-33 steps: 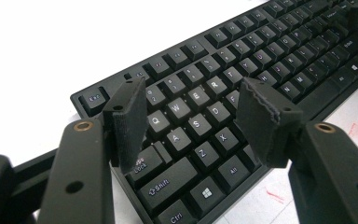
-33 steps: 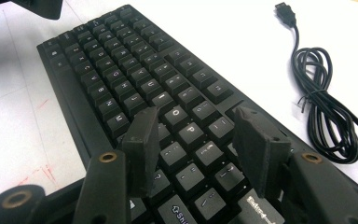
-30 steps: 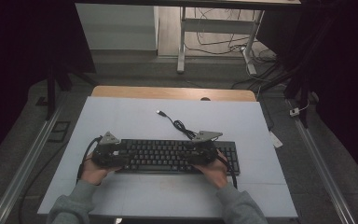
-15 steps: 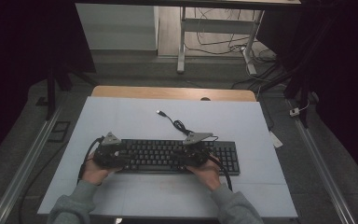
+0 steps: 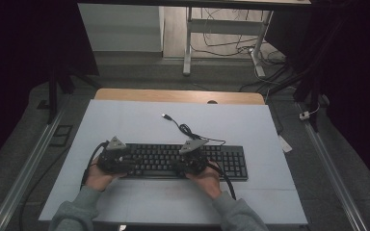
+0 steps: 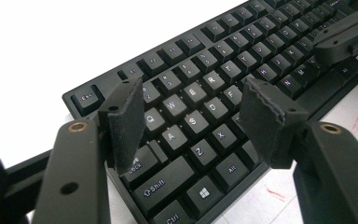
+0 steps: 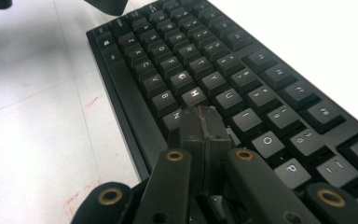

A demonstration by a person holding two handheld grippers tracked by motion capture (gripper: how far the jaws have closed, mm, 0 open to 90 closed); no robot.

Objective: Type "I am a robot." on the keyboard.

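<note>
1. Black and full-sized, a computer keyboard (image 5: 185, 161) lies flat along the near half of a pale blue-grey surface (image 5: 139, 125), its long side running left to right in the high view.
2. Its thin black USB cable (image 5: 180, 127) snakes off the back edge and ends in a plug lying on the surface just behind.
3. At the keyboard's left end, the left hand-held gripper (image 6: 191, 121) hovers over the letter keys with its jaws spread fairly wide; nothing sits between the pads, and the Q, W, A, S and Z keys show through the gap.
4. Over the middle of the keyboard, the right hand-held gripper (image 7: 206, 123) has just been closing and now has its jaws pressed flat together with nothing between them, tips down among the keys near H, N and J; whether they press a key cannot be told.
5. Both of the person's grey sleeves (image 5: 77, 214) enter from the bottom of the high view.
6. A grey three-cornered plate (image 5: 117, 143) tops each gripper.
</note>
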